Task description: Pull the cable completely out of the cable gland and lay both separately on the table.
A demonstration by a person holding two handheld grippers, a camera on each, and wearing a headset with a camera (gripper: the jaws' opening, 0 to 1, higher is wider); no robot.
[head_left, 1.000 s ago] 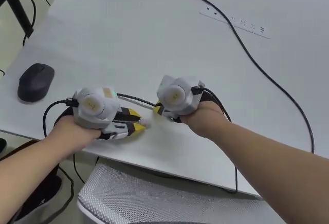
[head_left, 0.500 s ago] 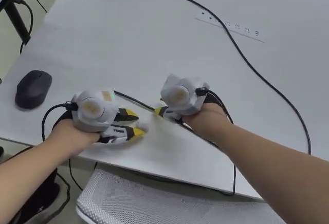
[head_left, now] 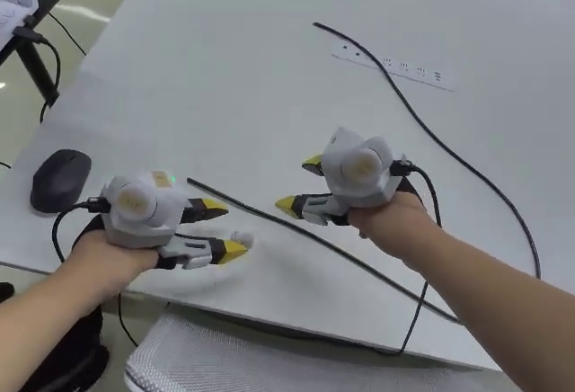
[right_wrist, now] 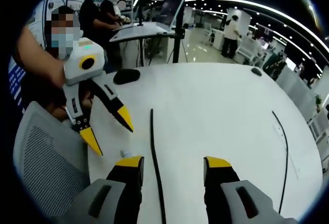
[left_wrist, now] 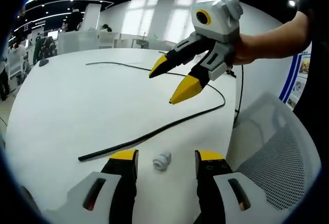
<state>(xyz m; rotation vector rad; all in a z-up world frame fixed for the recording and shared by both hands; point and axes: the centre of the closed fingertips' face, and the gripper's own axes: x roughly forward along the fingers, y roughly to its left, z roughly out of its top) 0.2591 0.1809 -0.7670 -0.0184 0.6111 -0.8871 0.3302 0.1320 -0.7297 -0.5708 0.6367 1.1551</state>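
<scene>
A thin black cable [head_left: 260, 213] lies flat on the white table [head_left: 225, 77], running from near my left gripper toward the front right edge. The small white cable gland [head_left: 244, 242] lies apart from the cable, beside the lower fingertip of my left gripper [head_left: 226, 227]. That gripper is open and holds nothing. In the left gripper view the gland [left_wrist: 161, 161] rests on the table between the open jaws, with the cable [left_wrist: 154, 130] just beyond. My right gripper [head_left: 298, 183] hovers open above the cable, which lies between its jaws in the right gripper view [right_wrist: 152, 142].
A dark mouse [head_left: 58, 179] sits at the table's left edge. A white power strip [head_left: 395, 66] lies at the back, and its black cord [head_left: 449, 149] trails to the right edge. A grey mesh chair [head_left: 225, 356] stands under the near edge.
The two grippers have drawn apart: the right one has moved right and away from the left, and both stand open. The cable now lies flat, separate from the gland.
</scene>
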